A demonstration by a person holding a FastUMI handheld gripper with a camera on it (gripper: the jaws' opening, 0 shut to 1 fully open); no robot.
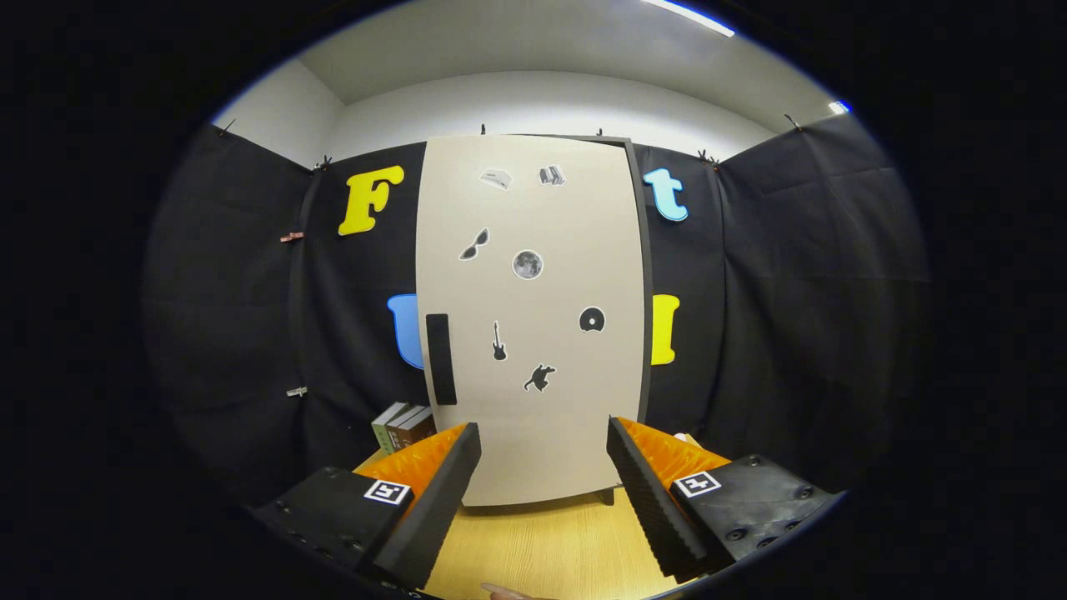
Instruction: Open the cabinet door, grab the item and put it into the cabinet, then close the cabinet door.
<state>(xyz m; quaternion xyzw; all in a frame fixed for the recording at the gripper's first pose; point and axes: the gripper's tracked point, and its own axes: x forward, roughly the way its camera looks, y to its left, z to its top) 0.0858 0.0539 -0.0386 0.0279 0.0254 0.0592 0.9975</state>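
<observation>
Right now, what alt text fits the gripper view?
Open tongs face a shut beige cabinet door with a black handle and stickers, standing on a wooden table. Books stand beside the cabinet, beyond one finger.

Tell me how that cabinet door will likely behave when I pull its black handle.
The cabinet door looks like a flat, rigid panel, so it should swing rather than flex. Its black handle sits at one edge, favouring easy leverage. The open gripper holds nothing.
</observation>
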